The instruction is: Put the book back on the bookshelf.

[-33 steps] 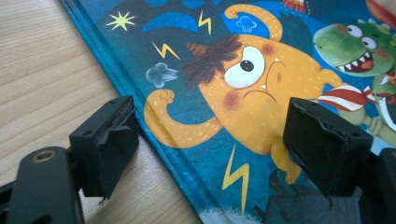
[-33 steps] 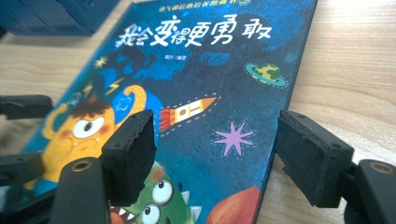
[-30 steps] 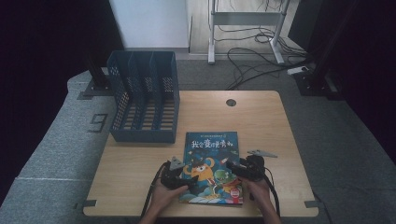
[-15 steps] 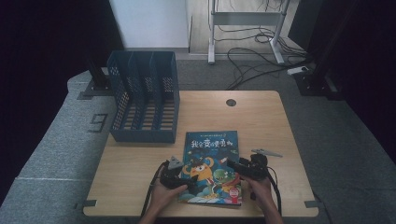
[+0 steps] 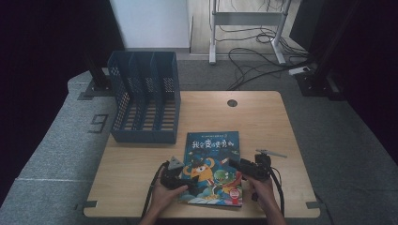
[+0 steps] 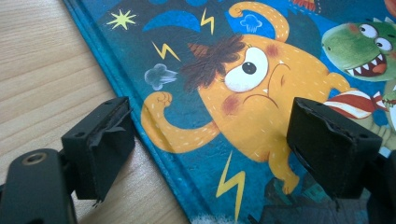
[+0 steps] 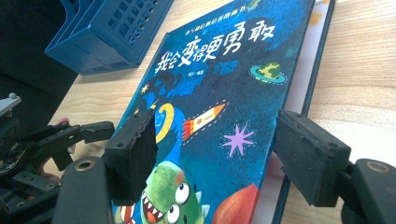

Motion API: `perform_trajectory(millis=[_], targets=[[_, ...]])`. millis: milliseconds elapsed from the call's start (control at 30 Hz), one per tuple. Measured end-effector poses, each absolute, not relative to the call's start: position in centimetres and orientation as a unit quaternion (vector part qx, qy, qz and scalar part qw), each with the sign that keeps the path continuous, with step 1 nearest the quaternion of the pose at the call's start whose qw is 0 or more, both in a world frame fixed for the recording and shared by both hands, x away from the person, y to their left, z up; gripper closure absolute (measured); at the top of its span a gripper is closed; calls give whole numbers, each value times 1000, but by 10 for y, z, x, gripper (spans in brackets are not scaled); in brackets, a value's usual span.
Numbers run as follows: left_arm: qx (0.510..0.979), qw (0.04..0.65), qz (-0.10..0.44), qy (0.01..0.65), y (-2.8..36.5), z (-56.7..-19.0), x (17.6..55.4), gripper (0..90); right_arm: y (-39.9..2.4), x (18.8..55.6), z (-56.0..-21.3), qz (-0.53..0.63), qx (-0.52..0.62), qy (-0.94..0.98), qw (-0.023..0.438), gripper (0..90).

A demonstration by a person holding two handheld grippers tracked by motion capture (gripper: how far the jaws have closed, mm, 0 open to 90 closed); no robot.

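Picture book (image 5: 212,165) flat near table's (image 5: 263,117) front edge; left gripper (image 6: 205,154) and right gripper (image 7: 215,154) gaping wide, holding nothing (straddling cover edges). Likely slip: pinching cover alone, flopping open.

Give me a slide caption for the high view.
Both open grippers, left gripper and right gripper, flank a picture book lying flat beside a blue file rack.

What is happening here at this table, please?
A person holds a pair of tongs in each hand over a blue picture book with cartoon monsters lying flat on the light wooden table. The left tongs sit open at the book's left edge, and the right tongs hover open over its right part. The blue plastic file rack stands behind, with no book in it.
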State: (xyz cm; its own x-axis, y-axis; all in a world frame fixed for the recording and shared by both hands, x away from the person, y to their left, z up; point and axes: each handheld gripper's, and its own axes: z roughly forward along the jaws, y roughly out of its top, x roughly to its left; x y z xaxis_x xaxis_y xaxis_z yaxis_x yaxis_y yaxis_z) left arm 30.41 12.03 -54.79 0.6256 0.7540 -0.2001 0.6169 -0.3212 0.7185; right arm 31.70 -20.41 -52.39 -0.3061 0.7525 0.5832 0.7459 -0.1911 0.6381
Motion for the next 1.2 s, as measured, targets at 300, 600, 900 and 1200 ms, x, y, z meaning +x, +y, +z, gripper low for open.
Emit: perform_trajectory(millis=[300, 600, 900, 1200], targets=[[808, 402, 81, 424, 121, -548, 305, 147, -208, 318, -524, 508, 594, 624, -20, 289], [806, 402, 81, 426, 122, -548, 305, 146, -210, 318, -524, 512, 597, 616, -38, 288], [806, 400, 84, 427, 122, -548, 305, 144, -211, 319, -528, 510, 599, 615, -53, 288], [807, 399, 85, 427, 122, -548, 305, 147, -213, 322, -535, 509, 610, 604, -70, 288]])
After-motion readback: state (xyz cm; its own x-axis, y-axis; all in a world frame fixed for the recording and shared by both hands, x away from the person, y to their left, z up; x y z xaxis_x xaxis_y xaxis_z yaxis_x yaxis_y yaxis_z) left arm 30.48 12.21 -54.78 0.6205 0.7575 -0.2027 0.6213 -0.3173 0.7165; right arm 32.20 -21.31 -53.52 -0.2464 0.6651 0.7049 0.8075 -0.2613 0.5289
